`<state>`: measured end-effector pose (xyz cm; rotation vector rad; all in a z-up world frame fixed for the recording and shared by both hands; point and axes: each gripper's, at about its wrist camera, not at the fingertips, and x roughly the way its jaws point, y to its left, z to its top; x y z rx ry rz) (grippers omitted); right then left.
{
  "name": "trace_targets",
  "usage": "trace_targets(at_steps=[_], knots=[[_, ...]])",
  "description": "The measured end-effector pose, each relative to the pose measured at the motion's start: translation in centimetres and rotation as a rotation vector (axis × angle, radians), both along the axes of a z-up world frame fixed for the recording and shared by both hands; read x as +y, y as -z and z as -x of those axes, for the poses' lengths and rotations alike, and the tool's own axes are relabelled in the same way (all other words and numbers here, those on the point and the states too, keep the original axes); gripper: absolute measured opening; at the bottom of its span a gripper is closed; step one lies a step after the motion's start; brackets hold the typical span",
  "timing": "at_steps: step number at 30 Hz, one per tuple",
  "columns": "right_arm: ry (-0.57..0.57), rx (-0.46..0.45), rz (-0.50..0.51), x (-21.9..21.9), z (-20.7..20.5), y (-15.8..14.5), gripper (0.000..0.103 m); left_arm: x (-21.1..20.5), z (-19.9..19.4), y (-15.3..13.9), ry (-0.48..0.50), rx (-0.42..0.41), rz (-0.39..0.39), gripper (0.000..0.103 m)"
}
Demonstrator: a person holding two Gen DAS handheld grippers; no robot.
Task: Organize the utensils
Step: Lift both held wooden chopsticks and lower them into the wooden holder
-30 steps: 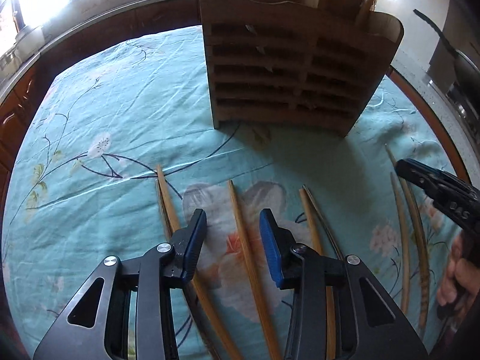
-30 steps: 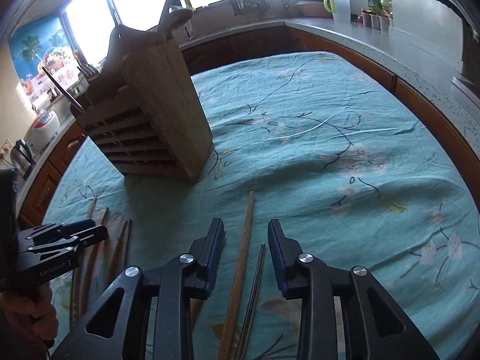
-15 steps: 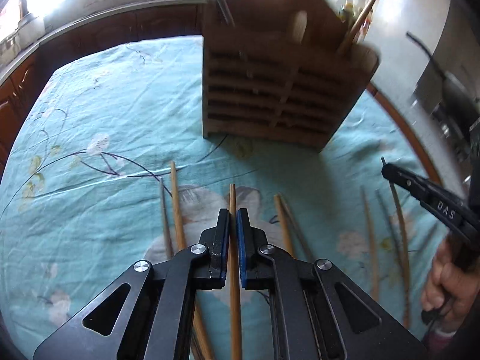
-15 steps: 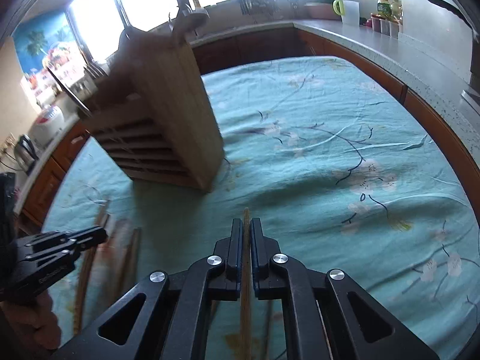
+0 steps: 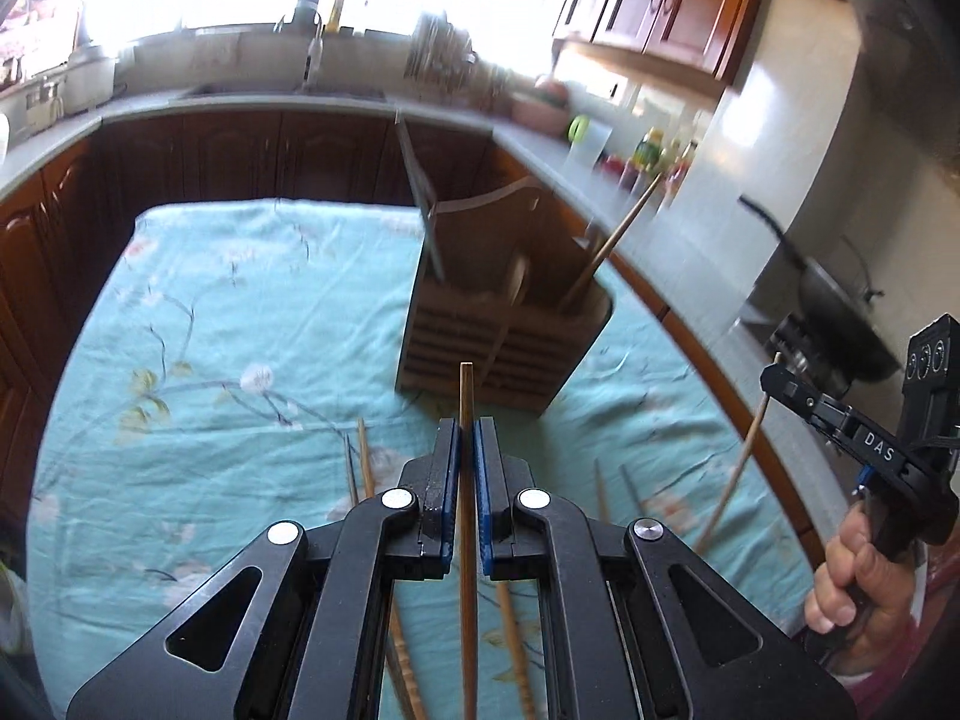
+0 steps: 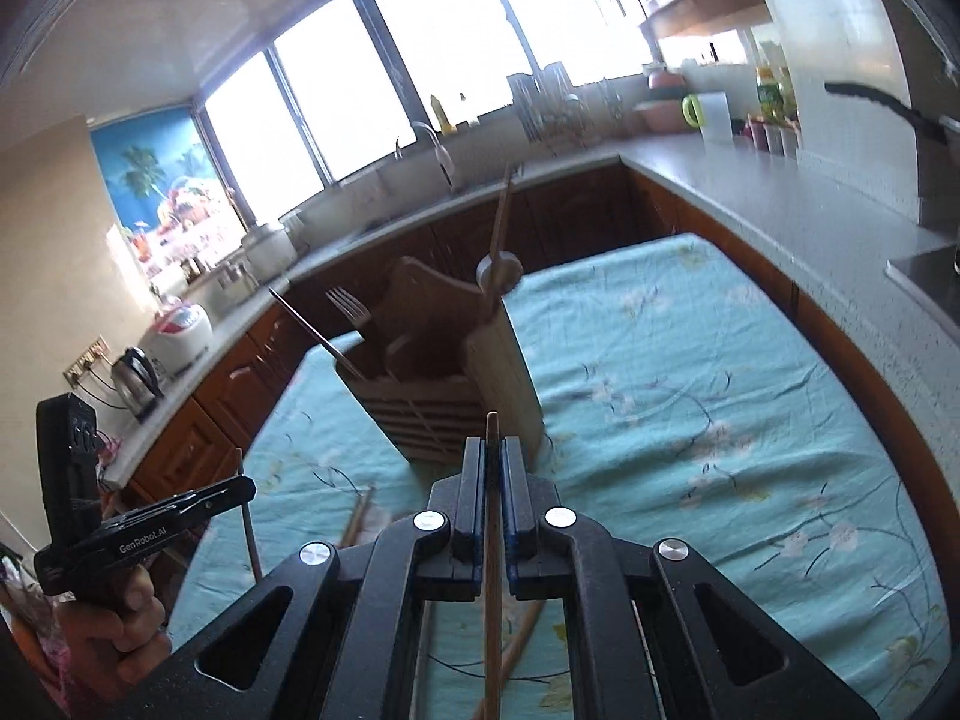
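My left gripper (image 5: 467, 438) is clamped on one chopstick (image 5: 467, 540), my right gripper (image 6: 492, 456) on another chopstick (image 6: 492, 570), both lifted over the teal cloth (image 5: 240, 330). More chopsticks (image 5: 365, 462) lie near the table's near edge; the wooden holder (image 5: 510, 354) stands toward its far right corner. Only my left view shows "DAS" on the right gripper (image 5: 774, 381); only my right view shows "GenRobot.AI" on the left gripper (image 6: 243, 489), plus a fork (image 6: 351, 306) in the holder
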<state>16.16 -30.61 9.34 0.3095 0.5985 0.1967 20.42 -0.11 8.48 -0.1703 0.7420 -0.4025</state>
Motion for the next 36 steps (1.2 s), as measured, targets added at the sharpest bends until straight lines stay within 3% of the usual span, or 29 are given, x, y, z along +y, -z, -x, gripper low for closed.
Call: trace_targets(at_steps=[11,26,36], knots=[[0.02,-0.159,0.009,0.1,0.7,-5.8,0.005,0.7,0.6,-5.0,-0.011,-0.131,0.033,0.004],[0.036,-0.223,-0.007,0.1,-1.3,-7.8,0.005,1.1,-1.3,-7.9,-0.055,-0.212,0.055,0.004],[0.098,-0.343,-0.032,0.0,-4.1,-10.9,0.005,1.4,-4.8,-11.9,-0.113,-0.318,0.11,0.004]])
